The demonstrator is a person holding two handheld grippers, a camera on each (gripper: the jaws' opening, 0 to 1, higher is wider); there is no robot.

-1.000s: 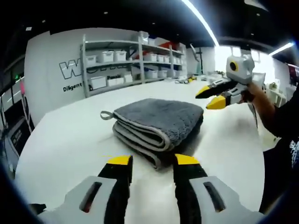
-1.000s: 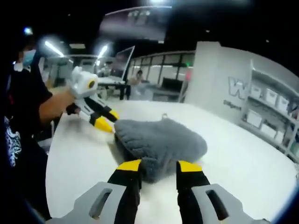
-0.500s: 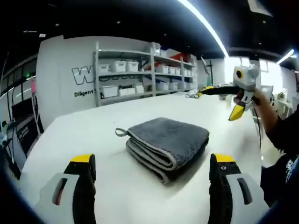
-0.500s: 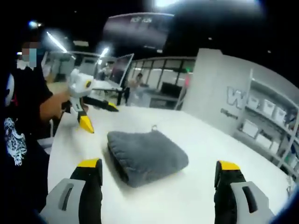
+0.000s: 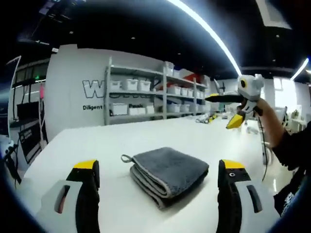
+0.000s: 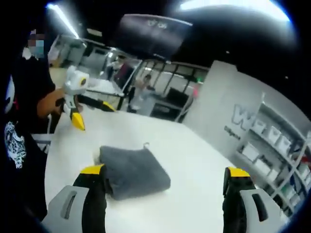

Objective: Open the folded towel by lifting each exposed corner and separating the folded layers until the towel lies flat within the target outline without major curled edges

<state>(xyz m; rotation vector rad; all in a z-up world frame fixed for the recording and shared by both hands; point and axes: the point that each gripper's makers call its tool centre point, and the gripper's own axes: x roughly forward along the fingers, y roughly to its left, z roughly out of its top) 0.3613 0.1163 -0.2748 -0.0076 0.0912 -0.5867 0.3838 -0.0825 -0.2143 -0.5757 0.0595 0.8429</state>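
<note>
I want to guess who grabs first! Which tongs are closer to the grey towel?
Left, probably, barely. The left tongs sit open facing the towel; the right tongs sit open too, towel toward their left jaw.

The folded towel (image 5: 167, 174) is lying on the table (image 5: 97, 145), ahead of the left gripper (image 5: 158, 180) and between its spread jaws. The right gripper (image 5: 228, 109) is hovering above the table, beyond the towel to the right. Shelves (image 5: 150, 94) are standing behind the table's far edge, against the wall.
</note>
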